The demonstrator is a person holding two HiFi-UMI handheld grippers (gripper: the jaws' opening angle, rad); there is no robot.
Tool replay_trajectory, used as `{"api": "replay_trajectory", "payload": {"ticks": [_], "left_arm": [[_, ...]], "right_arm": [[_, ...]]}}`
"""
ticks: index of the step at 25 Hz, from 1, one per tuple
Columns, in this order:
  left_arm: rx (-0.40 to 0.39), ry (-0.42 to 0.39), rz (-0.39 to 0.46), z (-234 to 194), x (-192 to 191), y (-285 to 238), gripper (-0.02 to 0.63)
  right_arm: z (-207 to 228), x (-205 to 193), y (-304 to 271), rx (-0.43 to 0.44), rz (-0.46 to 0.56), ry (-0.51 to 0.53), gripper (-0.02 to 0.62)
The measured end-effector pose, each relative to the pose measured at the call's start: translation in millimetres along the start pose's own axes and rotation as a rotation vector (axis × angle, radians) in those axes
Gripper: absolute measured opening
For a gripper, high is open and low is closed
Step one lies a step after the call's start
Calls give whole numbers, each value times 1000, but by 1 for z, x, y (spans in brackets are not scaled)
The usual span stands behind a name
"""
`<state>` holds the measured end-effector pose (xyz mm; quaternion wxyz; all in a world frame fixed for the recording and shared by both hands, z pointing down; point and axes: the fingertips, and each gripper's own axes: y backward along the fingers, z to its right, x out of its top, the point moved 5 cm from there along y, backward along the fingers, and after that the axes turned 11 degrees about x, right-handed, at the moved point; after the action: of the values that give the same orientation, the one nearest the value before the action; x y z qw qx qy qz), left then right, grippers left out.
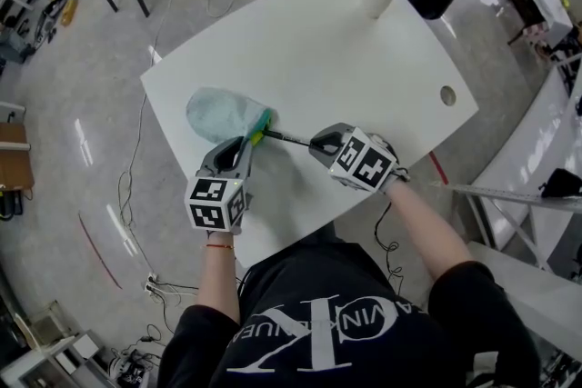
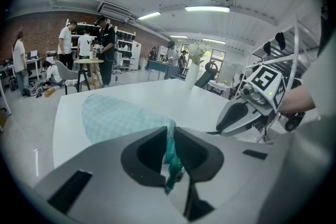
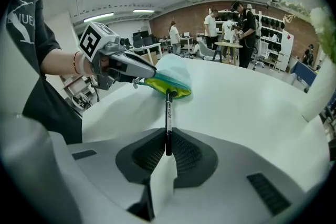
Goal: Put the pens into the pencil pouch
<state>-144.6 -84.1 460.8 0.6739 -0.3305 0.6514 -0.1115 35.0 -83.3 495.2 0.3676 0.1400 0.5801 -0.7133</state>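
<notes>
Limp, pale-teal checked fabric pouch (image 1: 223, 112) flat on the smooth white worktop (image 1: 364, 77) — green mouth edge pinched in the left claw (image 1: 247, 144), tilted downward. Slim black pen (image 1: 286, 139) clamped in the right claw (image 1: 316, 144), pointing steeply down — tip at the pouch's yellow-lined opening.

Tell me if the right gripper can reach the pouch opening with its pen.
Probably yes: the pen tip is at the pouch opening, whose edge the left gripper holds; nothing lies between.
</notes>
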Motion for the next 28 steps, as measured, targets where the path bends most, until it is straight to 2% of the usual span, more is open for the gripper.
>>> {"api": "replay_trajectory", "payload": {"ticks": [12, 25, 28], "left_arm": [[-22, 6, -3, 3, -3, 3, 46], [-51, 20, -2, 10, -9, 10, 46], [-51, 22, -2, 10, -10, 10, 46]], "right_arm": [[-4, 27, -27, 37, -13, 23, 48], [-11, 63, -63, 93, 30, 12, 49], [-8, 66, -67, 84, 43, 5, 52]]}}
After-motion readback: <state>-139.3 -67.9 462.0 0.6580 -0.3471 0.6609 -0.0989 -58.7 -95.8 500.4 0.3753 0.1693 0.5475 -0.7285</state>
